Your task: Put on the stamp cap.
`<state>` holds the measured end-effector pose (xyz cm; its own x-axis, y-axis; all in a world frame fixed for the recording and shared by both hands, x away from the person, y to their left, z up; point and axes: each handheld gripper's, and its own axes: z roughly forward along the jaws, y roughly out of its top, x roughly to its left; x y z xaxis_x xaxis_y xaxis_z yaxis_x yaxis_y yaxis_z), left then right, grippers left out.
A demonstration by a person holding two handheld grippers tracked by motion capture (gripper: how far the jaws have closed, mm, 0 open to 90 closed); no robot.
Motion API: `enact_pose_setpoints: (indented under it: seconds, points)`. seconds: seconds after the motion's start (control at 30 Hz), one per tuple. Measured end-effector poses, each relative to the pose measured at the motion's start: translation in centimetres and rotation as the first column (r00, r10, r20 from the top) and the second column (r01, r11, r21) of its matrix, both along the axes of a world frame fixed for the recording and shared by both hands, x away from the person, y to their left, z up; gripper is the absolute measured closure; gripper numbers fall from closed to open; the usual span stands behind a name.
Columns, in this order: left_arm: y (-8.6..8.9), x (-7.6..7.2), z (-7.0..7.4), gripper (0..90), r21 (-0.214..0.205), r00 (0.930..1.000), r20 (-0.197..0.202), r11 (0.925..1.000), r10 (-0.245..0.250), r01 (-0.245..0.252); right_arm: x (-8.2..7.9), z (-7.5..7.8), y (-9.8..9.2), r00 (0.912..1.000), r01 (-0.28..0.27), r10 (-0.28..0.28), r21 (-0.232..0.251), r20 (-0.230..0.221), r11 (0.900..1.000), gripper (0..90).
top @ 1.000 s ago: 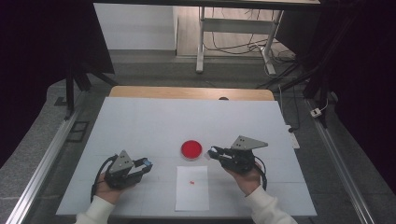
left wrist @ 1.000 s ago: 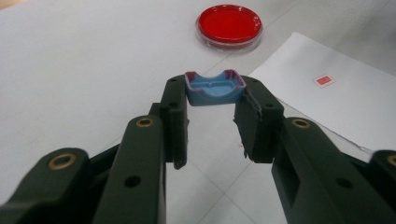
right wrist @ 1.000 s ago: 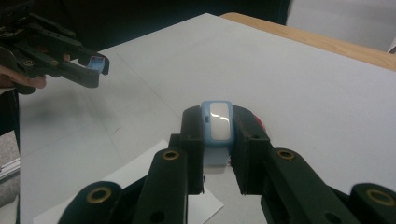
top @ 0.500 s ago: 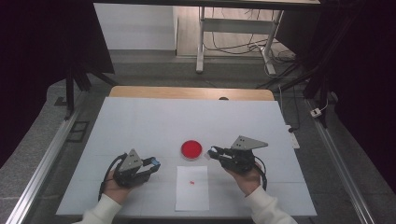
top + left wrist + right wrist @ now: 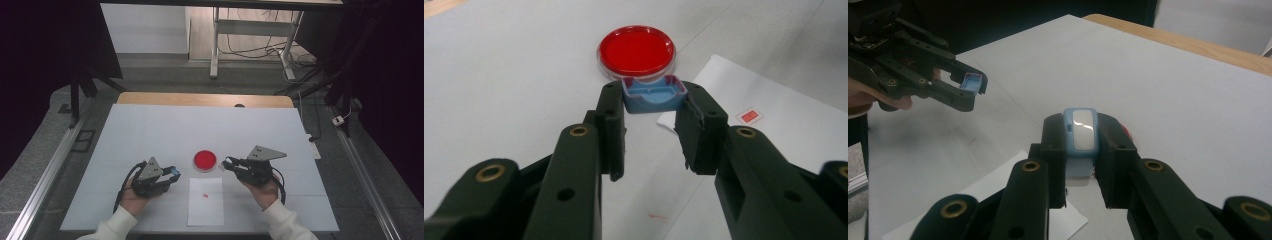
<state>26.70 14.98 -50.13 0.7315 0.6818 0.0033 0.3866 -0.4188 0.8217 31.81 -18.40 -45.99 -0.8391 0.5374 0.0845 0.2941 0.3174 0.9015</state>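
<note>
White table: left gripper clamps blue tray at tips; right gripper pinches blue-rimmed case.

White table with red dish and paper sheet.
</note>
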Motion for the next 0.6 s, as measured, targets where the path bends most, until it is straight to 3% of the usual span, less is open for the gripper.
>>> enact_pose_setpoints:
  seconds: [0.6]
  points:
    - [-3.0,1.2,0.2,65.1,0.012,0.9990,0.008,0.9989,-0.045,0.044,-0.1,0.1,0.0,0.9999,0.013,-0.013,0.005,0.000,0.9999,75.4]
